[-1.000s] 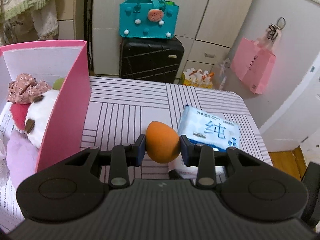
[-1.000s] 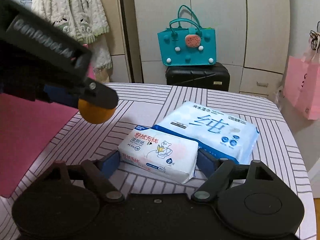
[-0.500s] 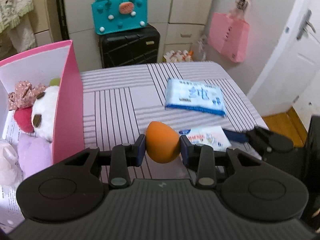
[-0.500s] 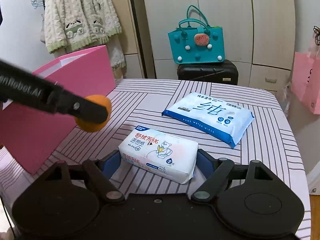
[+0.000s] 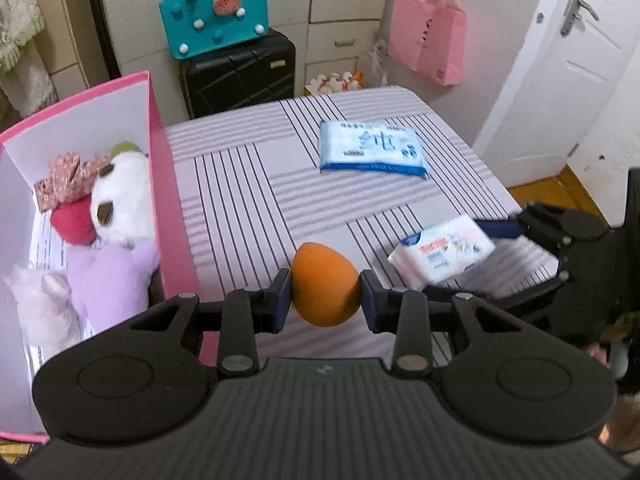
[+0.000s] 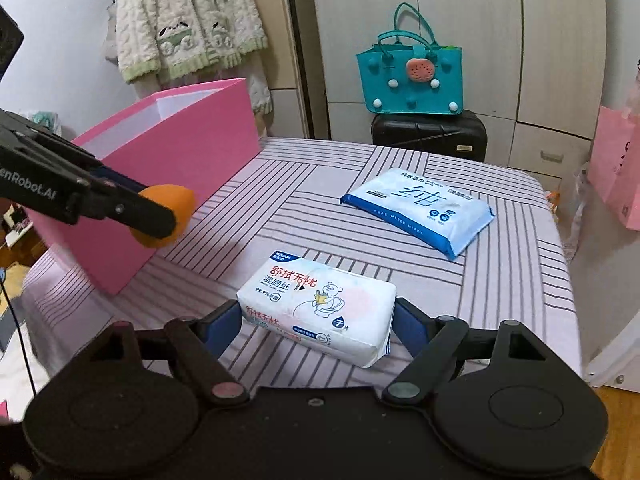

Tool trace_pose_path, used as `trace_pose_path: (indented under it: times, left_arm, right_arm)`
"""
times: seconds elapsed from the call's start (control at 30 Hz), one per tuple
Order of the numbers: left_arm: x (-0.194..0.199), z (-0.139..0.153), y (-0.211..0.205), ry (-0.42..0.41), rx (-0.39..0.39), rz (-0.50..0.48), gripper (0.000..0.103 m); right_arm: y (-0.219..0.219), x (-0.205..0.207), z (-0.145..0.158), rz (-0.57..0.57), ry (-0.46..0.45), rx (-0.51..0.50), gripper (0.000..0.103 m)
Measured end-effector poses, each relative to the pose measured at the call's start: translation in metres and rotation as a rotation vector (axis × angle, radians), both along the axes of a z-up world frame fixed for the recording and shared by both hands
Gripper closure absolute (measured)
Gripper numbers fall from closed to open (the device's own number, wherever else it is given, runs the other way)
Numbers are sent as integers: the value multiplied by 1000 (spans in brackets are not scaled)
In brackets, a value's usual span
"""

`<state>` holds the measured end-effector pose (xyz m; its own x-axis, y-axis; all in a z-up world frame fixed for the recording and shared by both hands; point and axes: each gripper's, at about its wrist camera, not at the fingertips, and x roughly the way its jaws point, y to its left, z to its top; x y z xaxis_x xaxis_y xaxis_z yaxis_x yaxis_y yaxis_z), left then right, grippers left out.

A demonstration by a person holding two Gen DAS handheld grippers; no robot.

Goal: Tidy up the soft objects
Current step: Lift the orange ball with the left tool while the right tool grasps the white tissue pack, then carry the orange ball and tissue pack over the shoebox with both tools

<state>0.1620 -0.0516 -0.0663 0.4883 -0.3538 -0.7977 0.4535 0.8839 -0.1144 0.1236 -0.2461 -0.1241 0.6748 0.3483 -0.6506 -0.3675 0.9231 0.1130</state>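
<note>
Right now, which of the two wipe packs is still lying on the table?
The flat blue wipe pack lies on the striped table, untouched. The white pack with the bear print is clamped in the right tongs.

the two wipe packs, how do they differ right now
The white pack is clamped in the right gripper and looks lifted off the table; the blue pack lies flat on the striped table, untouched.
The white pack is thicker and blockier, with red lettering and a bear drawing; the blue pack is flatter and wider, with blue lettering and a dark blue edge.
Both are soft sealed packs, and both are outside the pink box.
</note>
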Motion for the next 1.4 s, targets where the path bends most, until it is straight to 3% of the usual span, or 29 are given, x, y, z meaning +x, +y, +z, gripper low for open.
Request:
trace_pose_path:
  times: [0.3, 0.67, 1.07, 1.4]
  left_arm:
    - [-29, 15, 27, 80, -13, -59, 68]
    - [-60, 33, 54, 102, -7, -81, 68]
    - [-89, 64, 87, 5, -37, -51, 68]
    - [-82, 76, 126, -76, -44, 47, 68]
  right_arm:
    - [1, -17, 31, 75, 85, 34, 18]
    - [18, -27, 59, 171, 175, 93, 18]
    - [43, -31, 86, 290, 229, 157, 18]
    - [67, -22, 101, 376, 210, 181, 18]
